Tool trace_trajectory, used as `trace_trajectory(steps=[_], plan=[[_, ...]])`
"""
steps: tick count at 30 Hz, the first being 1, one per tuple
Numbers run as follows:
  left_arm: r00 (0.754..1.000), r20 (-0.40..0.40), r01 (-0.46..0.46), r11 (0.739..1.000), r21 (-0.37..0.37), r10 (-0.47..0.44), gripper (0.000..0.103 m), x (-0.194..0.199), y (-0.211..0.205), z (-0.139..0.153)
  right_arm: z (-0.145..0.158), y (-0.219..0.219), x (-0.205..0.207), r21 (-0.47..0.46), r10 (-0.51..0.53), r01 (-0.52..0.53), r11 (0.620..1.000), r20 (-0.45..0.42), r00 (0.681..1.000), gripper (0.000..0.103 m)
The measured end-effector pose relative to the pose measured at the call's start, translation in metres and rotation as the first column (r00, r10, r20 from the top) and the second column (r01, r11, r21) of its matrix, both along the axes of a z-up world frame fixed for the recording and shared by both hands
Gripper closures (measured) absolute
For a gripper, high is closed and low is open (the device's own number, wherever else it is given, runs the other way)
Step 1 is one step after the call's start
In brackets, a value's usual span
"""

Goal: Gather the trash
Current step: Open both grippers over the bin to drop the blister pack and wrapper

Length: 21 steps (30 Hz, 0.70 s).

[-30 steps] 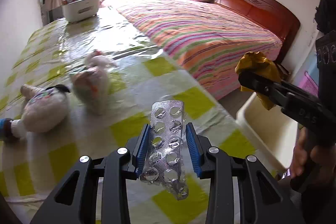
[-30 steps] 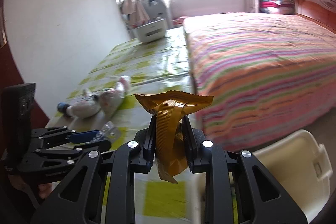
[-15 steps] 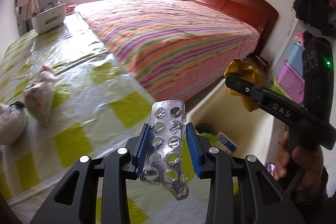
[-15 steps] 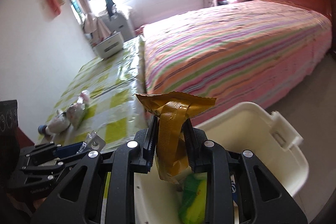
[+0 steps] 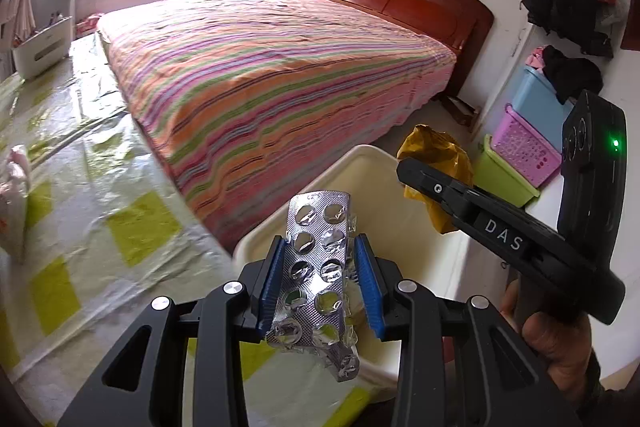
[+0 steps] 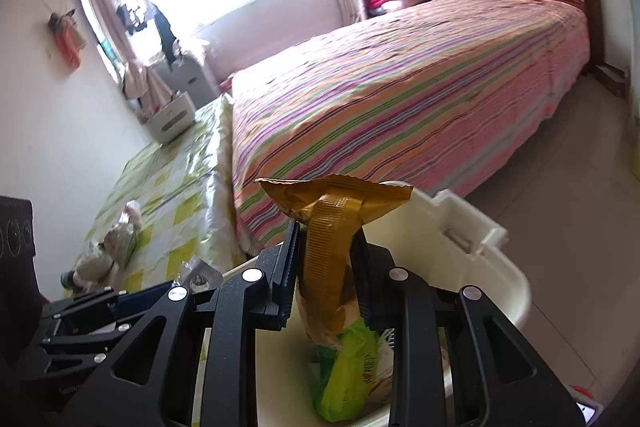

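Bin [image 6: 496, 251], cream plastic, sits on the floor between the table edge and the bed. In the right wrist view its open mouth fills the field from 3 round to 6 o'clock, directly under the right gripper [image 6: 326, 267]. Green packet [image 6: 352, 371] already lies inside.

Right gripper: jaws clamped on the wrapper [image 6: 332, 227], a crumpled gold snack pack. Long axis runs 12 to 6, crimped top fanned above the pads, tail hanging toward the bin interior. Judged the nearer hand to a drop; release looks likely to land it inside.

Left gripper [image 5: 320, 283]: blue pads pinch the long edges of the blister [image 5: 318, 267], an emptied silver pill strip. Long axis 12 to 6, lower end curling past the jaws. In the left wrist view the bin [image 5: 352, 163] lies ahead at 12 to 2 o'clock; strip seems over the near rim, table [image 5: 120, 227] from 7 to 10. Judged to need a little more travel toward 1 o'clock.
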<state>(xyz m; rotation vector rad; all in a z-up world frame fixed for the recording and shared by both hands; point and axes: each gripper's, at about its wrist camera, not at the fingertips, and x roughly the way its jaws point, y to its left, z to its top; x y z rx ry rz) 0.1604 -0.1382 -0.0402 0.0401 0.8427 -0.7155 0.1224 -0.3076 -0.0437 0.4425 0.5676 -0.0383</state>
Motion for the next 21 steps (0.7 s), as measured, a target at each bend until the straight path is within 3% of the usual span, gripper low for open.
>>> trace_trajectory(steps=[4,6,12,16,18,21], plan=[[1.000,0.000,0.023,1.000,0.006,-0.023,0.069,-0.003,-0.014,-0.003,-0.002,-0.013,-0.005,0.029,-0.040,0.040,0.999,0.003,0.999,0.076],[1.000,0.001,0.029,1.000,0.010,-0.029,0.068,-0.005,-0.018,-0.004,-0.004,-0.019,-0.006,0.053,-0.060,0.060,0.997,0.002,0.998,0.068],[0.999,0.015,0.038,0.999,0.017,-0.038,0.068,-0.008,-0.027,-0.006,-0.004,-0.024,-0.010,0.070,-0.087,0.086,0.994,0.018,0.996,0.057],[0.999,0.018,0.039,0.999,0.037,-0.040,0.066,-0.009,-0.031,-0.010,-0.003,-0.024,-0.012,0.081,-0.094,0.092,0.993,0.028,0.995,0.056],[0.999,0.026,0.037,0.998,0.042,-0.039,0.046,-0.011,-0.032,-0.010,-0.004,-0.024,-0.011,0.089,-0.094,0.091,0.992,0.030,0.995,0.056],[0.997,0.077,0.015,0.999,0.038,-0.018,0.034,-0.016,-0.031,-0.004,-0.004,-0.024,-0.011,0.092,-0.095,0.092,0.992,0.033,0.995,0.056]])
